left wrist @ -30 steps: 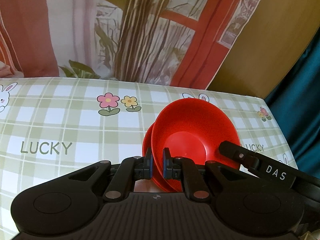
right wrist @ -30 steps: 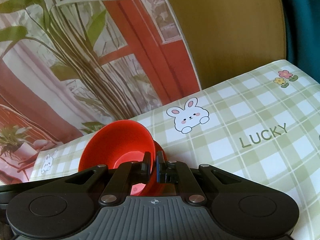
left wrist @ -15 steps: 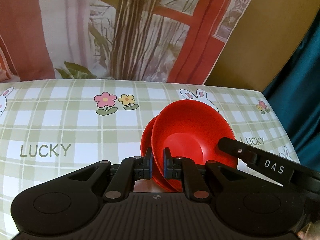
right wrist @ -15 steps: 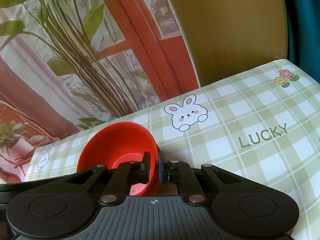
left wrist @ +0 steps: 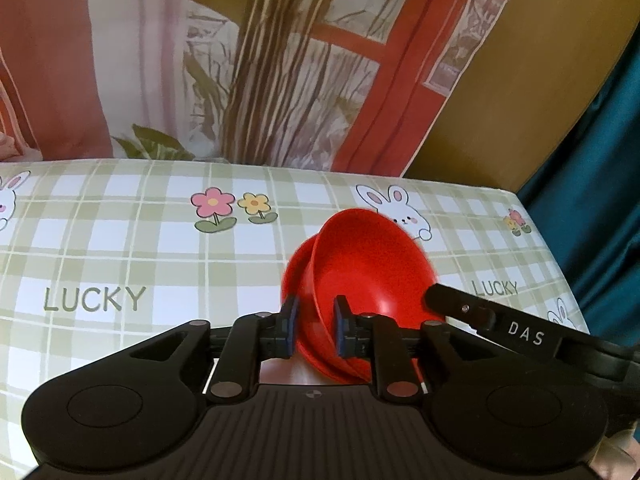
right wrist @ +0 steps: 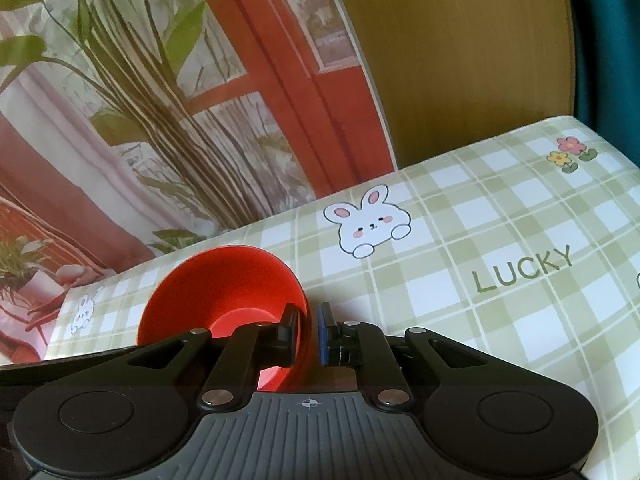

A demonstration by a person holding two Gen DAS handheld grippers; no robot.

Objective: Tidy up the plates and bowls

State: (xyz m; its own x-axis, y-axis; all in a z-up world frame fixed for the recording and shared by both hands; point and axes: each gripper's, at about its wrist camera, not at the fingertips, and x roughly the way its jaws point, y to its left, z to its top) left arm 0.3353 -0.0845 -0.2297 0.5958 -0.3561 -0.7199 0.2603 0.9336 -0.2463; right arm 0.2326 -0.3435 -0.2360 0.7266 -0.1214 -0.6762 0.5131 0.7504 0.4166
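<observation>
Two nested red bowls (left wrist: 372,264) tilt over the checked tablecloth (left wrist: 120,248), the outer bowl (left wrist: 298,276) showing as a red edge on the left. My left gripper (left wrist: 315,326) straddles their near rims. Its jaws are opening, the pads stand off the rims, and the bowls look blurred. A finger of the right gripper (left wrist: 500,328) reaches the bowls' right rim. In the right wrist view the bowl (right wrist: 224,280) has its rim between the pads of my right gripper (right wrist: 308,330). The left pad lies against the wall, while a thin gap shows at the right pad.
A printed backdrop (left wrist: 280,60) with plants and a red frame rises behind the table. A wooden panel (right wrist: 460,60) and a teal curtain (left wrist: 592,200) stand at the right. The table's right edge (left wrist: 560,272) runs close to the bowls.
The left jaws have spread apart. The bowls have dropped slightly and shrunk in view. The right pads have parted a little around the rim.
</observation>
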